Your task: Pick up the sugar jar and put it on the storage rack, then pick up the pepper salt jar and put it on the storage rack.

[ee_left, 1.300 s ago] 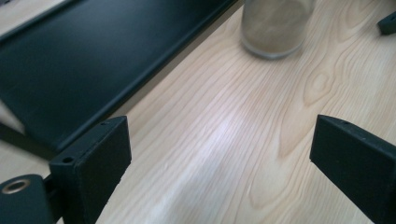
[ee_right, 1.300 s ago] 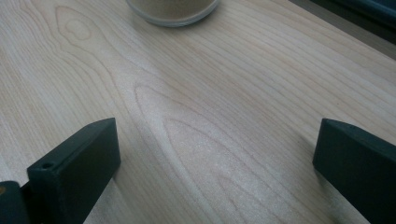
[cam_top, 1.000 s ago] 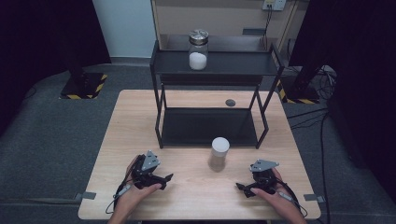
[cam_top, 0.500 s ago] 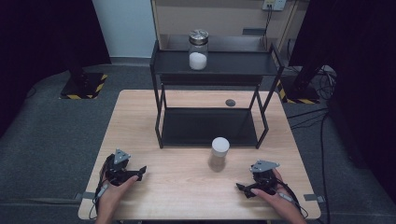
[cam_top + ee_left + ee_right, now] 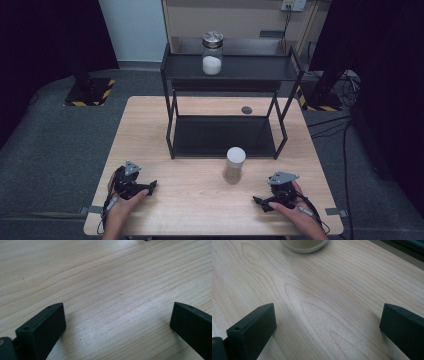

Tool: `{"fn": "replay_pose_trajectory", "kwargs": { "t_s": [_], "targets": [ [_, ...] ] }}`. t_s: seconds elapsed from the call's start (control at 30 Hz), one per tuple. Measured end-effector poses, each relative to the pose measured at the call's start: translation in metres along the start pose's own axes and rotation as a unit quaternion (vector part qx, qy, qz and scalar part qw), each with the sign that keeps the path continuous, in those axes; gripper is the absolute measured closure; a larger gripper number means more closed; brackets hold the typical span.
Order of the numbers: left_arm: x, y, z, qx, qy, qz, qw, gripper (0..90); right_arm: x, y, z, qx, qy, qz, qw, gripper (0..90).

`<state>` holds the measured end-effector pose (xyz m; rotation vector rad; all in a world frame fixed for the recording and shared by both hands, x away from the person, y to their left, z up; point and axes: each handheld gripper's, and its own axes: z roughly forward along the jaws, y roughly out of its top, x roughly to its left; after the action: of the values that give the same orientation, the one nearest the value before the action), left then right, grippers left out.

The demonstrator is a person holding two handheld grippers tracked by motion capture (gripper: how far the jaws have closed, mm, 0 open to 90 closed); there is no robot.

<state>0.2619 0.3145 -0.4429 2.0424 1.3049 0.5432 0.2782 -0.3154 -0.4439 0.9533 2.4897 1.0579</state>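
Observation:
A clear jar with a white lid (image 5: 235, 162) stands on the wooden table (image 5: 200, 200), just in front of a black two-tier rack (image 5: 225, 135). Its base shows at the top of the right gripper view (image 5: 304, 245). A second jar with a metal lid (image 5: 212, 52), part full of white powder, stands on the rack's top shelf. My left gripper (image 5: 150, 186) rests near the table's front left, jaws wide apart over bare wood (image 5: 117, 322). At the front right, my right gripper (image 5: 259, 202) is also open with nothing between its jaws (image 5: 328, 322), pointing toward the white-lidded jar.
A small dark round object (image 5: 246, 109) lies on the table behind the rack's lower shelf. The table's front edge runs just below both hands. Dark floor and cables (image 5: 345, 130) surround the table.
My left gripper slid left along the front of the table, away from the white-lidded jar, then held still. The right gripper has not moved.

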Motion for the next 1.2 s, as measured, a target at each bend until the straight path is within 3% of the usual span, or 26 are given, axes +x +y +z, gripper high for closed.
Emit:
{"fn": "replay_pose_trajectory", "kwargs": {
  "t_s": [0.3,0.53,0.77,1.2],
  "targets": [
    [0.000,0.000,0.000,0.000,0.000,0.000,1.0000,0.0,0.001,0.001,0.000,0.001,-0.001,0.001,1.0000,1.2],
    [-0.001,0.000,0.000,0.000,0.001,0.000,1.0000,0.0,-0.006,0.006,-0.005,-0.003,0.015,0.006,0.9999,4.1],
    [-0.001,0.000,0.000,0.000,0.001,-0.001,1.0000,0.0,-0.005,0.018,-0.014,0.000,0.016,-0.013,0.9998,4.2],
    [-0.001,0.000,0.000,0.000,0.002,-0.001,1.0000,0.0,-0.006,0.041,-0.017,-0.036,0.024,-0.020,0.9989,5.0]
  ]
}}
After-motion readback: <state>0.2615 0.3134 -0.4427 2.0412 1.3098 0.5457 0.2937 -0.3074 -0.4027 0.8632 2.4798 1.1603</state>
